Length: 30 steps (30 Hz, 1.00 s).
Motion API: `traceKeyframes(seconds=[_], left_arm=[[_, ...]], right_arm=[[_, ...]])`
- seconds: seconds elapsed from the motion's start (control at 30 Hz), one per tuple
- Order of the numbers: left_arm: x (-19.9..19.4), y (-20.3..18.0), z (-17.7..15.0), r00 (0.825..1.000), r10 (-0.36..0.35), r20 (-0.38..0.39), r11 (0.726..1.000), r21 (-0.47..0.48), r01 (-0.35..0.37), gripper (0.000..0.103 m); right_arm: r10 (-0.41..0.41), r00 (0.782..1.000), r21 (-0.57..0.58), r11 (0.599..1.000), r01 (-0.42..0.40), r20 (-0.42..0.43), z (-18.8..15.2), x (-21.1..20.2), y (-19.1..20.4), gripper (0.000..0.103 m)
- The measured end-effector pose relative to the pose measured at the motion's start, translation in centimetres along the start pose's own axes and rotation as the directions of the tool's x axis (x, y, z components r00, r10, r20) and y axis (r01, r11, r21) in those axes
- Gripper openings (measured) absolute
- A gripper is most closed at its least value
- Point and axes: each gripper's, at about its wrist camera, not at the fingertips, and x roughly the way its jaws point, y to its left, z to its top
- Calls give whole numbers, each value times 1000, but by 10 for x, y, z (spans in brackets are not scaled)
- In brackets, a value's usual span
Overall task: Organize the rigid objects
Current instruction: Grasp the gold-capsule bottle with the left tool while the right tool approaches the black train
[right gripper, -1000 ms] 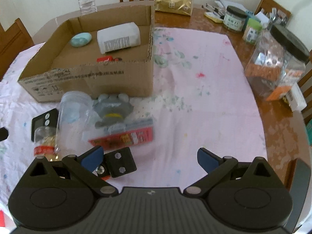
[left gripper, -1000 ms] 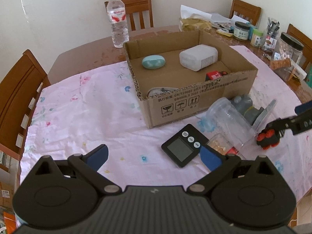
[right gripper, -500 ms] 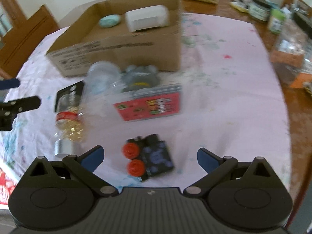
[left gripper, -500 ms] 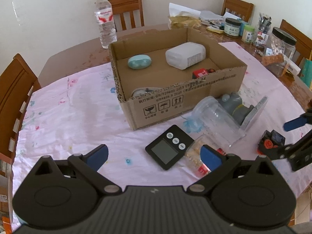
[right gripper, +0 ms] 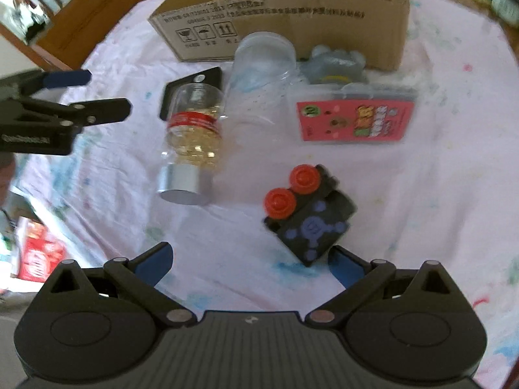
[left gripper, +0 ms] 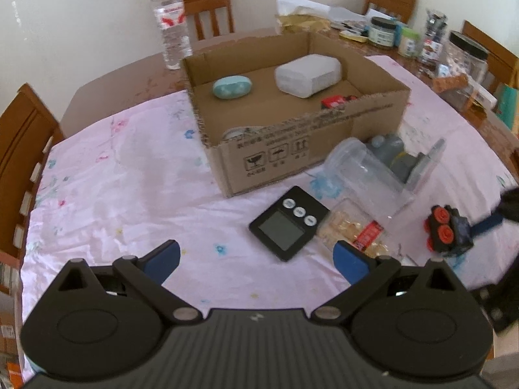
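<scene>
The right tool [right gripper: 248, 257] hangs wide apart over the pink-clothed bench [right gripper: 438, 194]; the black block with two red round knobs [right gripper: 308, 215] lies just ahead of its right finger; the left tool [left gripper: 256, 256] gapes wide before the black digital timer [left gripper: 288, 222]; the brown cardboard box [left gripper: 324, 139] stands beyond.

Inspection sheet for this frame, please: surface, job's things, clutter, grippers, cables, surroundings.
Surface: table under a pink floral cloth.
Job's things: open box holds a teal case and white container; outside lie a timer, capsule bottle, clear jar, red card and black toy.
Clutter: water bottle, jars at the far edge.
Grippers: left gripper and right gripper open, empty.
Cables: nothing seen.
Surroundings: chairs, white wall.
</scene>
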Motion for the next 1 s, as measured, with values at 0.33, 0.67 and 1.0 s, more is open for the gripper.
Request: traceKeyframes(seconds=[0.33, 0.67, 1.0], left_arm=[[-10, -23, -17, 980, -189, -55, 956, 216, 196, 100], [11, -54, -27, 955, -272, -121, 868, 398, 297, 100], [37, -61, -14, 964, -244, -104, 838, 478, 263, 100]], right_arm=[[-189, 980, -87, 977, 193, 54, -12, 2, -23, 103], [-177, 982, -102, 978, 182, 60, -10, 2, -22, 103], [-160, 978, -122, 977, 177, 135, -21, -2, -23, 103]])
